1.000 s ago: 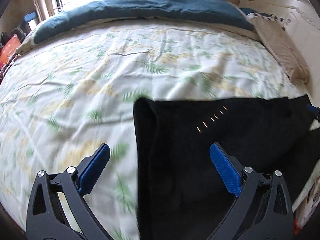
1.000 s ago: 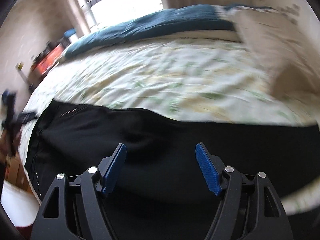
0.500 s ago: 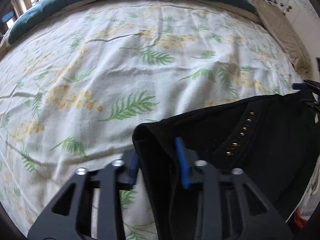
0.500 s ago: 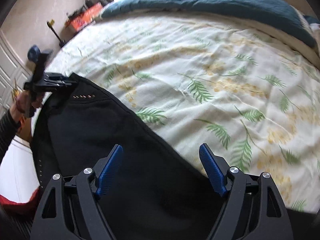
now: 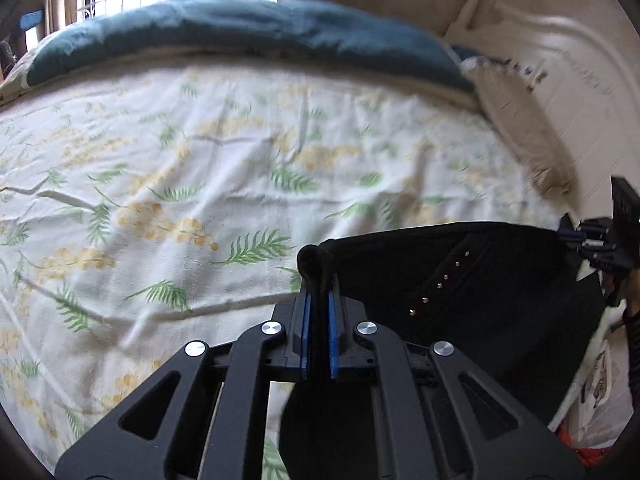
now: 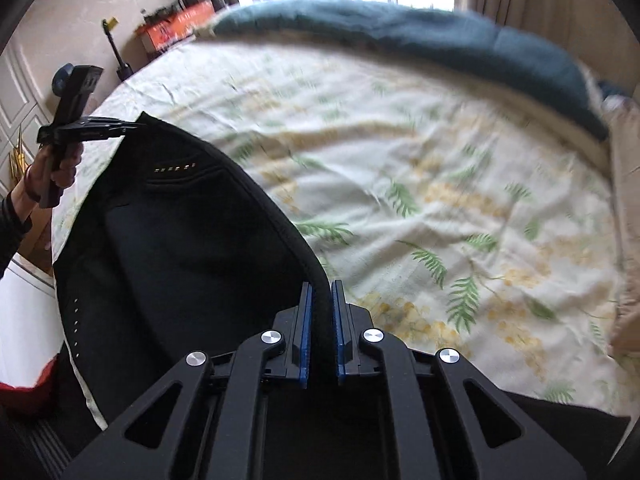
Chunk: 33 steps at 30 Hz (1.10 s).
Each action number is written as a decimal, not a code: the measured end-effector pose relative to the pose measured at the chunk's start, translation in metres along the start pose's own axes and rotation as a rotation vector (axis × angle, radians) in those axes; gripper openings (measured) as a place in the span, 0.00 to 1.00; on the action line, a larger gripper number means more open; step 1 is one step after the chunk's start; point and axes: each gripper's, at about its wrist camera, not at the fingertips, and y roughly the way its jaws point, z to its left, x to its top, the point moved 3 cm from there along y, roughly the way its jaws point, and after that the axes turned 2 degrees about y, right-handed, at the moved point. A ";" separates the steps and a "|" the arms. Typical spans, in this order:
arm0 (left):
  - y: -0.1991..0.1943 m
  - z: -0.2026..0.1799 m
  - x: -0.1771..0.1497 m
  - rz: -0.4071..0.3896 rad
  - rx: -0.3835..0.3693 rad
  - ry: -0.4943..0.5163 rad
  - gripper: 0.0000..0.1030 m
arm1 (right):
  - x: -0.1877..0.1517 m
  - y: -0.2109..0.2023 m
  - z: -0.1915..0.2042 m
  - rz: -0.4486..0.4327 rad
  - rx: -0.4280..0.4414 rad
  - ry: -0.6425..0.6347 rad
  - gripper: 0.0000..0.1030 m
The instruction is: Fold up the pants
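Black pants (image 5: pixel 460 292) with a row of small gold studs lie at the near edge of a bed and are partly lifted. My left gripper (image 5: pixel 318 300) is shut on a bunched corner of the pants' edge. My right gripper (image 6: pixel 321 296) is shut on the pants (image 6: pixel 180 248) along their dark edge. In the right wrist view the left gripper (image 6: pixel 132 124) shows at far left, pinching the other corner. In the left wrist view the right gripper (image 5: pixel 568 234) shows at far right on the fabric.
The bed has a white sheet with green ferns and yellow flowers (image 5: pixel 200 184). A teal duvet (image 5: pixel 240 36) lies along its far side, a beige pillow (image 5: pixel 524 136) at the right. An orange box (image 6: pixel 176 24) stands by the wall.
Both grippers have closed on the pants' edge; the right was open half a second ago. The held edge has lifted off the bed and both views have tilted up.
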 end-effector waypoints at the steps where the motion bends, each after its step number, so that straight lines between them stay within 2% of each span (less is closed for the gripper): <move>1: -0.009 -0.003 -0.002 -0.017 -0.003 0.006 0.06 | -0.004 -0.010 0.008 -0.024 -0.014 -0.014 0.09; 5: -0.043 -0.016 -0.018 -0.080 -0.015 0.029 0.05 | -0.032 -0.039 0.041 -0.099 -0.078 -0.063 0.09; 7: -0.057 -0.020 -0.029 -0.108 -0.052 0.025 0.05 | -0.051 -0.046 0.060 -0.123 -0.102 -0.098 0.09; 8: -0.063 -0.023 -0.037 -0.110 -0.058 0.034 0.05 | -0.056 -0.046 0.066 -0.127 -0.115 -0.109 0.09; 11: -0.064 -0.031 -0.052 -0.083 -0.017 0.069 0.05 | -0.072 -0.042 0.080 -0.127 -0.135 -0.109 0.09; 13: -0.061 -0.028 -0.054 -0.072 -0.010 0.047 0.05 | -0.078 -0.042 0.084 -0.135 -0.146 -0.104 0.09; 15: -0.062 -0.020 -0.052 -0.089 -0.058 0.011 0.14 | -0.081 -0.042 0.084 -0.134 -0.147 -0.088 0.09; 16: -0.062 -0.019 -0.050 -0.098 -0.073 0.010 0.30 | -0.083 -0.043 0.084 -0.138 -0.149 -0.083 0.09; 17: -0.060 -0.018 -0.046 -0.112 -0.059 0.022 0.51 | -0.085 -0.044 0.085 -0.138 -0.151 -0.081 0.09; 19: -0.053 -0.018 -0.037 -0.125 -0.042 0.055 0.71 | -0.089 -0.046 0.088 -0.144 -0.159 -0.075 0.09; 20: -0.048 -0.018 -0.034 -0.116 -0.043 0.061 0.72 | -0.091 -0.046 0.088 -0.141 -0.153 -0.068 0.09; 22: -0.033 -0.017 -0.025 -0.085 -0.057 0.058 0.72 | -0.095 -0.045 0.090 -0.137 -0.145 -0.056 0.09; 26: -0.004 -0.019 -0.012 -0.004 -0.147 0.085 0.72 | -0.100 -0.040 0.089 -0.129 -0.140 -0.040 0.09; 29: 0.016 -0.021 -0.005 0.035 -0.174 0.103 0.70 | -0.101 -0.038 0.088 -0.131 -0.129 -0.023 0.09; 30: 0.023 -0.020 -0.002 0.046 -0.178 0.094 0.65 | -0.101 -0.038 0.088 -0.131 -0.125 -0.017 0.09; 32: 0.035 -0.015 0.001 0.069 -0.205 0.050 0.26 | -0.100 -0.037 0.085 -0.132 -0.121 -0.010 0.09; 33: 0.041 -0.012 0.002 0.082 -0.227 0.021 0.18 | -0.100 -0.036 0.085 -0.133 -0.120 -0.008 0.09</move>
